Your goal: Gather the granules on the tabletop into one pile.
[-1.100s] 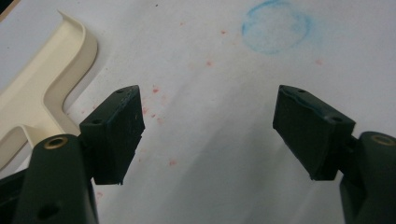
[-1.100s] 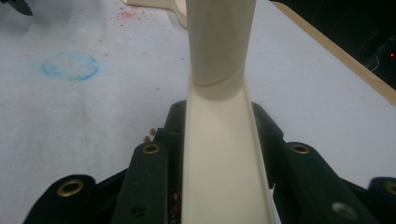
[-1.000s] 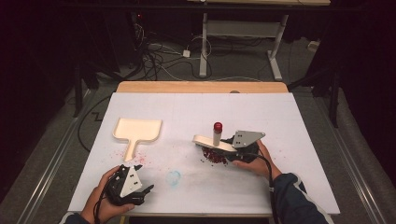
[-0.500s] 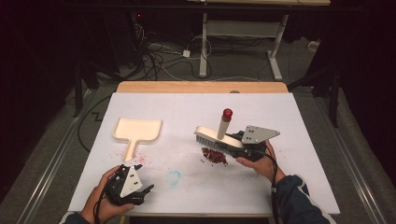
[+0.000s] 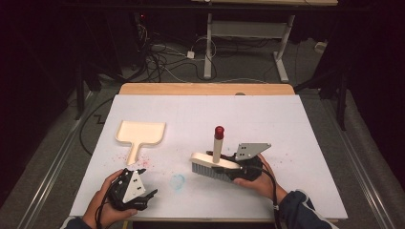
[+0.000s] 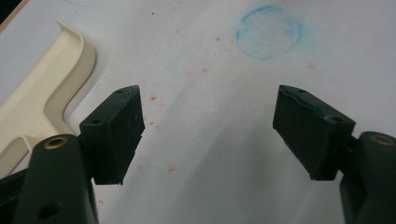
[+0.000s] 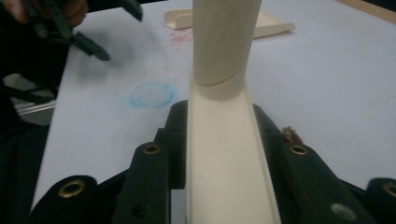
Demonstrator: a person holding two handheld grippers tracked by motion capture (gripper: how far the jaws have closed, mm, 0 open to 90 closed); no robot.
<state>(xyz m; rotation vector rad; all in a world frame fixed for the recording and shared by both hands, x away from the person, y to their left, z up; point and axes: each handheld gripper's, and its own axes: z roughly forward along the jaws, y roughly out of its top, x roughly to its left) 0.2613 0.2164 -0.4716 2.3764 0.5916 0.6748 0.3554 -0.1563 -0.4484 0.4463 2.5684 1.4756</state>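
High view first: at the left we see the cream dustpan (image 5: 141, 134) lying flat on the white tabletop (image 5: 296, 124), its handle pointing toward the person. Just below it, near the front edge, the left hand (image 5: 102, 210) holds the left tongs (image 5: 145, 196), whose jaws stand wide apart with nothing between them, over bare white sheet flecked with red specks (image 6: 153, 98). Moving right, we see a faint blue ring (image 5: 178, 181) drawn on the sheet. Right of that, the right tongs (image 5: 234, 171) are clamped on the cream brush (image 5: 210, 164); its bristles face down and its red-capped handle (image 5: 218, 143) stands upright. A little red debris (image 7: 290, 135) lies beside the right jaw.
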